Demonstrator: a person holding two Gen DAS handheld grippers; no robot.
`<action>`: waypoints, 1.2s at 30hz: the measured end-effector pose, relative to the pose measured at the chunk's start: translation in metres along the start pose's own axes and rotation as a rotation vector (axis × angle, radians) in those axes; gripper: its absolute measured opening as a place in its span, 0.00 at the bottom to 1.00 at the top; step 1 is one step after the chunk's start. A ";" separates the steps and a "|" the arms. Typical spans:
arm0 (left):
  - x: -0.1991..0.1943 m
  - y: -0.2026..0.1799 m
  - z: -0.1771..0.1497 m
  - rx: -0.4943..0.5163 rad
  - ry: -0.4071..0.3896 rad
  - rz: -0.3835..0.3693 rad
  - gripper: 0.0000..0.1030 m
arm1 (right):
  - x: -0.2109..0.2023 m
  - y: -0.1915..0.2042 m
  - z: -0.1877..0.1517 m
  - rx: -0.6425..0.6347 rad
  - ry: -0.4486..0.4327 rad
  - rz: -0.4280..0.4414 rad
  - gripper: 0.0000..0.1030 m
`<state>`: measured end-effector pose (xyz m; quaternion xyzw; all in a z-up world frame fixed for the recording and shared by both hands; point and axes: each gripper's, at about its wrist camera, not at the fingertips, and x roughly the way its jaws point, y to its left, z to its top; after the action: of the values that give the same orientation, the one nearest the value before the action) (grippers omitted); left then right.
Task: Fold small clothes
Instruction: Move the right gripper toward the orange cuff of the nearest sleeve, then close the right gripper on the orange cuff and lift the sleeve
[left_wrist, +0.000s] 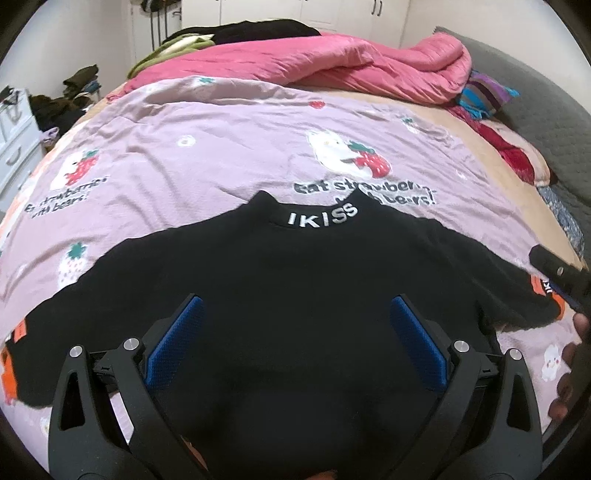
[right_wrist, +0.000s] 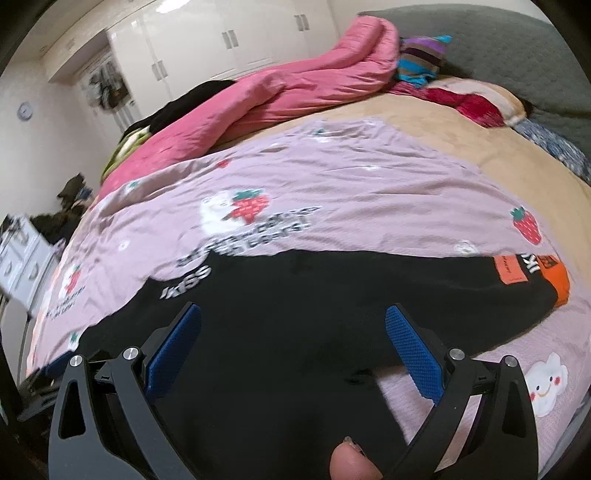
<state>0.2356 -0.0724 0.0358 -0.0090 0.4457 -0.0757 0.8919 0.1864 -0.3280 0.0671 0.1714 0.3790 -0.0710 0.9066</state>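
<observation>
Left gripper (left_wrist: 293, 314), right gripper (right_wrist: 293, 325): jaws spread wide, holding nothing.

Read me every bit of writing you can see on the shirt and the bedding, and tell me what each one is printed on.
"IKISS": white letters on the collar of the black top.
"Eat strawber... bears!": black print on the lilac sheet, partly hidden by the collar.
"...with bears!": same print repeated at the sheet's left; its first line is too blurred.
Orange patch on the right sleeve: small text, unreadable.
"IK...": white letters beside that patch, cut off.
</observation>
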 end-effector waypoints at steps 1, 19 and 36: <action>0.005 -0.002 0.000 0.005 0.005 -0.004 0.92 | 0.002 -0.005 0.001 0.011 -0.002 -0.013 0.96; 0.051 -0.022 -0.010 0.069 0.034 -0.058 0.92 | 0.022 -0.138 -0.001 0.369 -0.016 -0.271 0.96; 0.062 -0.007 -0.012 0.036 0.051 -0.064 0.92 | 0.035 -0.260 -0.024 0.732 -0.007 -0.371 0.96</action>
<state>0.2620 -0.0880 -0.0196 -0.0054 0.4663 -0.1125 0.8774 0.1278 -0.5616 -0.0406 0.4111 0.3500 -0.3641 0.7589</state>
